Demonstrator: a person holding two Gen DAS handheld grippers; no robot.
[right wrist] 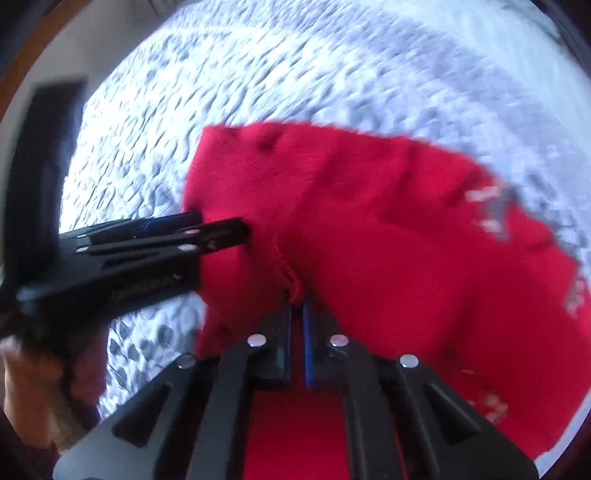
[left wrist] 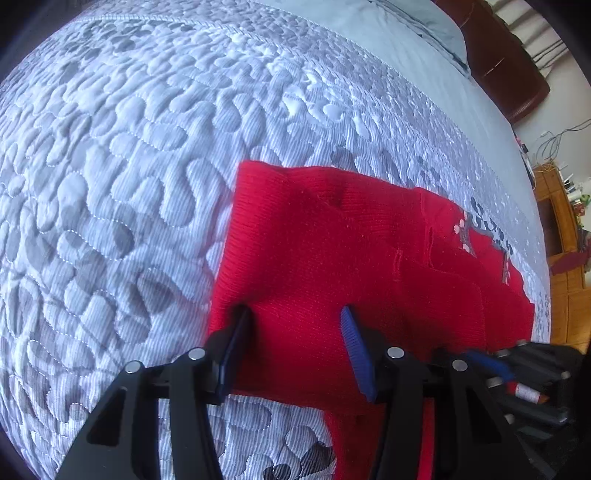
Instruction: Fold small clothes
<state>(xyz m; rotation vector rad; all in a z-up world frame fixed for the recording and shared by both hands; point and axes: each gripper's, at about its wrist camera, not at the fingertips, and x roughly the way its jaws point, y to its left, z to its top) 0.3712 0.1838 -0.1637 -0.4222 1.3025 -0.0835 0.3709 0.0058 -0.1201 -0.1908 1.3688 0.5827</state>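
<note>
A small red knitted sweater (left wrist: 351,251) lies partly folded on a grey-and-white quilted bedspread (left wrist: 129,166). My left gripper (left wrist: 295,317) is open, its blue-padded fingers resting on the sweater's near left edge with red knit between them. In the right wrist view, which is blurred by motion, my right gripper (right wrist: 297,302) is shut on a bunched fold of the sweater (right wrist: 406,240) and lifts it. The left gripper shows there at the left (right wrist: 218,232), touching the sweater's edge. The right gripper appears in the left wrist view at the lower right (left wrist: 517,373).
The quilted bedspread (right wrist: 258,74) covers the bed all around the sweater. A pale blue pillow (left wrist: 424,29) and a dark brown headboard (left wrist: 506,66) lie at the far end. Wooden furniture (left wrist: 565,240) and cables stand beyond the bed's right side.
</note>
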